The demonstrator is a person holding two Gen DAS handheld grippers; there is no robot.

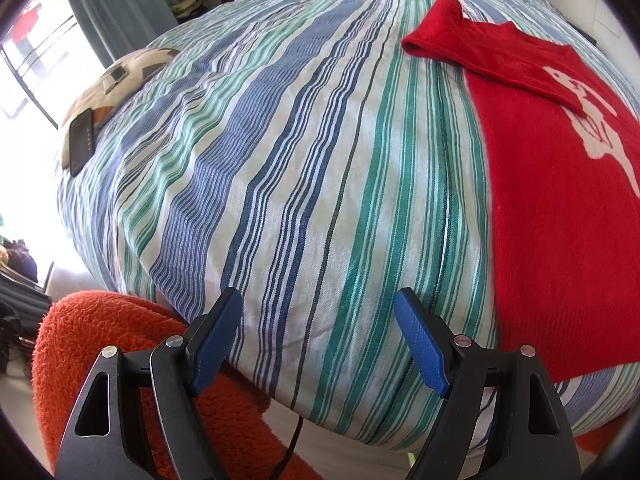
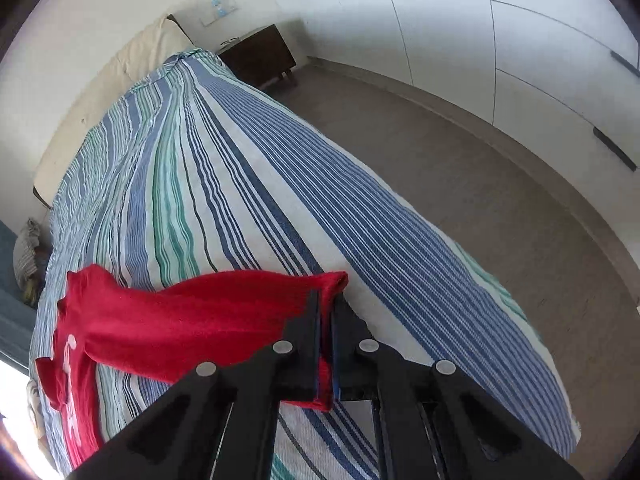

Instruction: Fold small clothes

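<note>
A small red T-shirt (image 1: 552,208) with a white print lies on the striped bedcover (image 1: 304,152), at the right of the left wrist view; one sleeve is folded over its chest. My left gripper (image 1: 318,300) hangs open over the bed's near edge, left of the shirt, with nothing between its blue pads. In the right wrist view the red T-shirt (image 2: 168,320) stretches from lower left to the middle. My right gripper (image 2: 326,296) is shut on the shirt's edge, and red cloth shows between the fingers and is lifted off the bedcover (image 2: 248,184).
A black phone (image 1: 81,140) rests on a patterned pillow (image 1: 120,76) at the bed's far left. An orange fluffy blanket (image 1: 104,344) lies below the bed's near edge. A dark nightstand (image 2: 260,54) stands by the wall, with grey floor (image 2: 480,200) right of the bed.
</note>
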